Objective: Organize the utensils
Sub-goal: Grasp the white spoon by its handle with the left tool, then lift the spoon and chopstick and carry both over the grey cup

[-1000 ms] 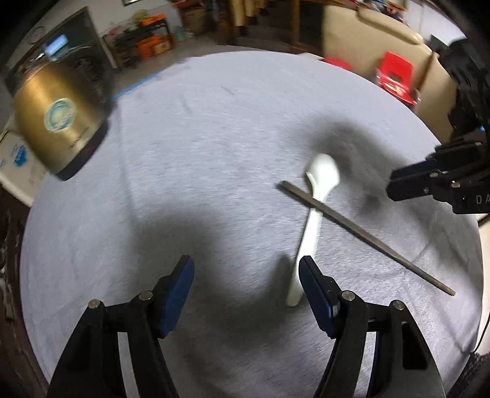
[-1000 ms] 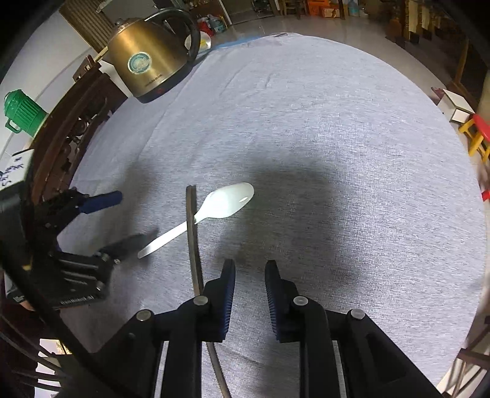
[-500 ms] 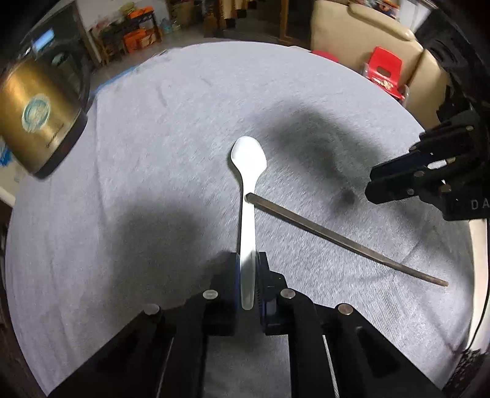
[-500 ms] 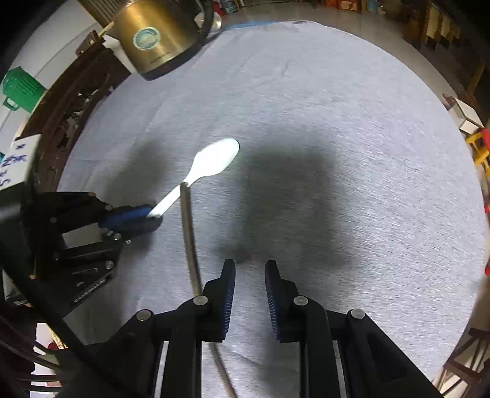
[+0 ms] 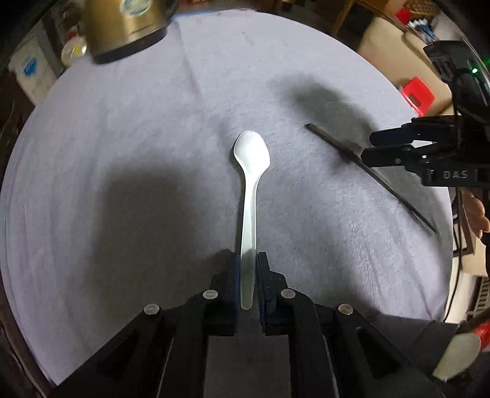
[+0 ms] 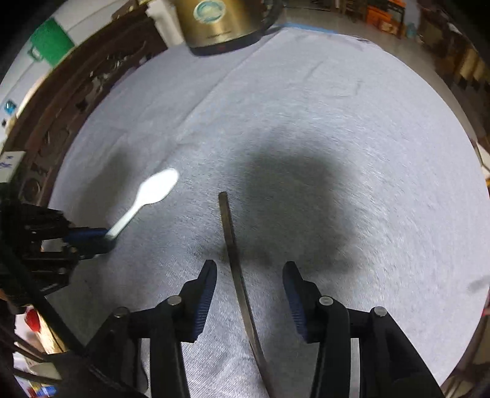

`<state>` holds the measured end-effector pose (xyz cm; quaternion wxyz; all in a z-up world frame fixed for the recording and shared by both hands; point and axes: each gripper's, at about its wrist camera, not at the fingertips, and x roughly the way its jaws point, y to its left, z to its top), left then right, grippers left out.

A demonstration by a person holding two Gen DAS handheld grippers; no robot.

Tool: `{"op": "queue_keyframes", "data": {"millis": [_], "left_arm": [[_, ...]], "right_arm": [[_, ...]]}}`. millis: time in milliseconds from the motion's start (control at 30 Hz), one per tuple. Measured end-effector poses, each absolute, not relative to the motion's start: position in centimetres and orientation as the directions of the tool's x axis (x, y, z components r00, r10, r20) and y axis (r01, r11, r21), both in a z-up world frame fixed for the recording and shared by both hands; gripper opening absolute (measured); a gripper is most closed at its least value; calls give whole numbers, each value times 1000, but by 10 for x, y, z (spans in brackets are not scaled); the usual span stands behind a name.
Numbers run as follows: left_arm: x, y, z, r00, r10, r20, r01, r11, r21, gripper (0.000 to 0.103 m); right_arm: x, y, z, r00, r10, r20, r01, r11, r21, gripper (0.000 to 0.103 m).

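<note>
Already our left claw (image 5: 247, 269) is pinched tight on the tail end of the white plastic spoon (image 5: 250, 196), whose handle runs up the middle of the left wrist view to a bowl lying near the frame's centre. We judge the spoon light and stiff but smooth, so a grip this far back leaves a long lever ahead of the pads; it may swivel if we swing it quickly, and a hold nearer mid-handle would steady it.

Our right claw (image 6: 249, 275) has just been opening and now stands half spread, with the thin dark metal chopstick (image 6: 234, 257) lying between its jaws and touching neither pad. We take the chopstick for rigid, slick and low against the cloth, so it could roll or slide as the pads close; taking it near its middle, squarely across its width, seems wisest.

Both utensils rest on the grey cloth-covered round tabletop (image 6: 352, 128), well apart, the spoon at centre left of the right wrist view. A brass-coloured electric kettle (image 6: 220, 21) stands at the far edge, top of frame.
</note>
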<state>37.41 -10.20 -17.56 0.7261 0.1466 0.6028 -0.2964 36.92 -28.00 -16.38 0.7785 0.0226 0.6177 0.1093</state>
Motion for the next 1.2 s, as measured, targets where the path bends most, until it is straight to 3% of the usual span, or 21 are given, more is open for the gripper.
{"op": "queue_keyframes", "data": {"millis": [100,233,333,400,467,533,600,700,1200], "left_arm": [[376,-101,-167,103,-278,-955,594,787,-165,14],[392,-116,-160,139,-290,-947,596,788,-154,43],[407,-136,-168,131,-275,-953,602,785,-144,43],[412,-145,-177,123,-251,-960,595,793,-131,43],[417,-151,-183,131,-235,-963,586,802,-116,43],[419,-158,-184,133,-235,-963,588,801,-114,43],[426,-165,-185,147,-217,-965,578,811,-94,36],[431,-170,-186,163,-180,-970,576,815,-55,12],[415,-113,-154,280,-247,-928,447,889,-102,11]], "right_arm": [[380,-267,-171,174,163,-971,-187,974,130,48],[393,-252,-178,154,105,-982,-240,969,66,44],[397,-244,-179,136,47,-990,-251,968,12,35],[400,-239,-180,135,46,-990,-255,967,10,27],[404,-234,-181,137,45,-990,-262,965,8,10],[401,-233,-181,143,42,-989,-260,965,4,7],[400,-234,-181,145,51,-988,-252,968,13,7],[396,-241,-179,140,71,-988,-216,976,40,7],[336,-296,-145,304,172,-937,-24,985,173,6]]}}
